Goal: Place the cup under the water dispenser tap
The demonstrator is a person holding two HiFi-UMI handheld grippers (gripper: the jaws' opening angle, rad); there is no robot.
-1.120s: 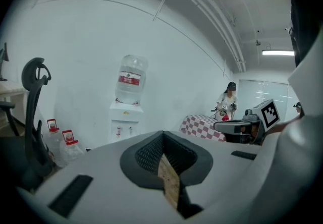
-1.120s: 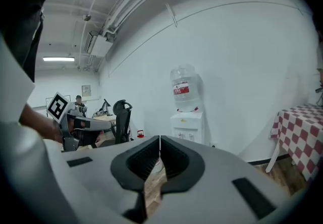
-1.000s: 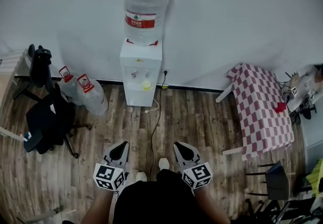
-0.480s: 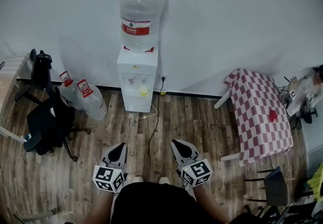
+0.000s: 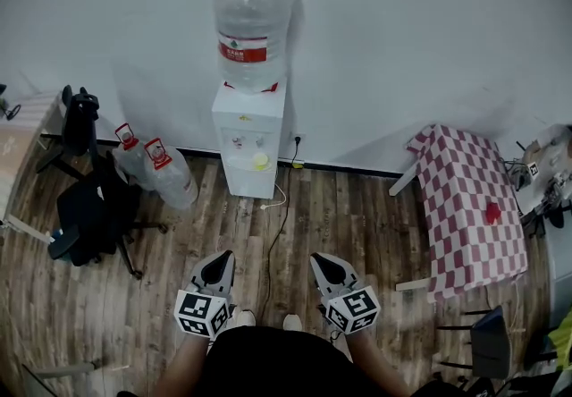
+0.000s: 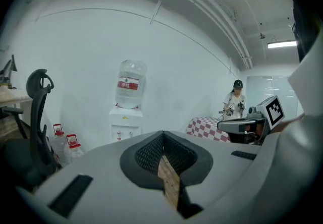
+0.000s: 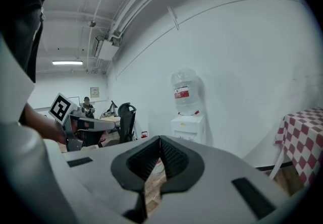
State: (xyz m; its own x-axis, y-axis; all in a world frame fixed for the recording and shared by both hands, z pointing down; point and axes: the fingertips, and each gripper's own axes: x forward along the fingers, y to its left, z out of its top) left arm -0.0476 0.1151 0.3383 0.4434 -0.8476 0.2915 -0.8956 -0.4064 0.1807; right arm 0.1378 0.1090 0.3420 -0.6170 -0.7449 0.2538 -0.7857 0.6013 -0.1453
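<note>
- The left gripper and the right gripper are held low in front of the person, side by side over the wooden floor. Both point toward the water dispenser, which stands against the wall, well apart from them.
- Each gripper's own view shows its jaws pressed together with nothing between them; only floor shows through the slit.
- A small yellow thing, most likely the cup, sits in the dispenser's front recess just below the taps. On that reading the placing looks already done, and neither gripper has anything to carry.
- To finish well, I would keep both grippers clear of the dispenser and mind the cable trailing over the floor from its foot. I would also check from nearer that the cup stands upright and straight under a tap, not beside it.
- A small red thing lies on the checked worktop at the right. It is too small to tell whether it is another cup.
- The cup looks pale yellow, round and small against the white cabinet. Its rim, its tilt and whether it holds anything cannot be made out.
</note>
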